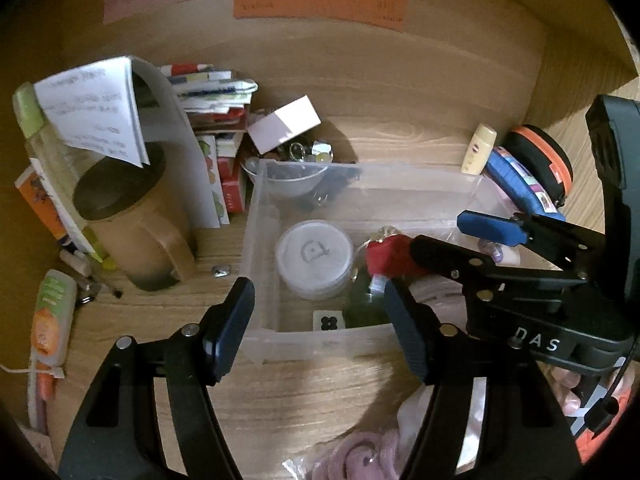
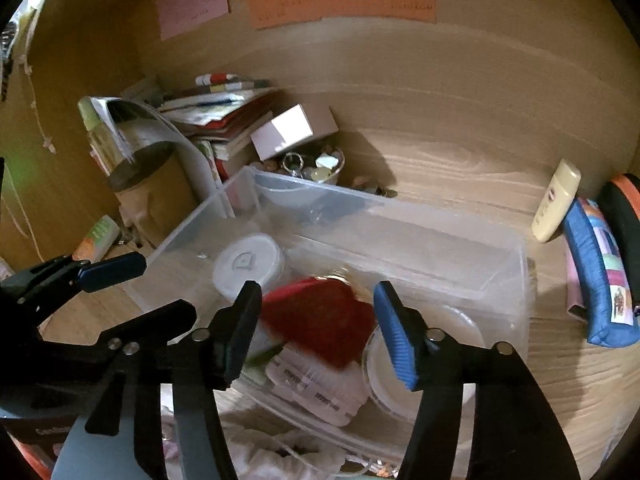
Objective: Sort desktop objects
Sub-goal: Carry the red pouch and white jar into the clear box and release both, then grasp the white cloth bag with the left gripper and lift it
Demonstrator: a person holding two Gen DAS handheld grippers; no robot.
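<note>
So right now the step looks like dropping the red pouch into the clear plastic bin, and I'd say the trick is to lift the right claw straight up and back so neither finger snags the fabric on the way out. That claw is roughly half open, and its pads don't seem to be pressing on anything; the pouch sits right between and just under the fingertips, looking like it's resting on the stuff in the bin, not being carried. From the left camera you can see the same pouch near the right side of the bin, with the right claw's fingers either side of it. The left claw is also about half open and has nothing in it; it hovers at the near wall of the bin, left of the pouch, with the round white tub just past its tips. Inside the bin there's also a flat white lid or dish on the right and some white blister-type packs under the pouch. Plenty of clutter is still out on the desk, like the blue pencil case far right and the cream bottle beside it, so I'd guess sorting is only partway along.
</note>
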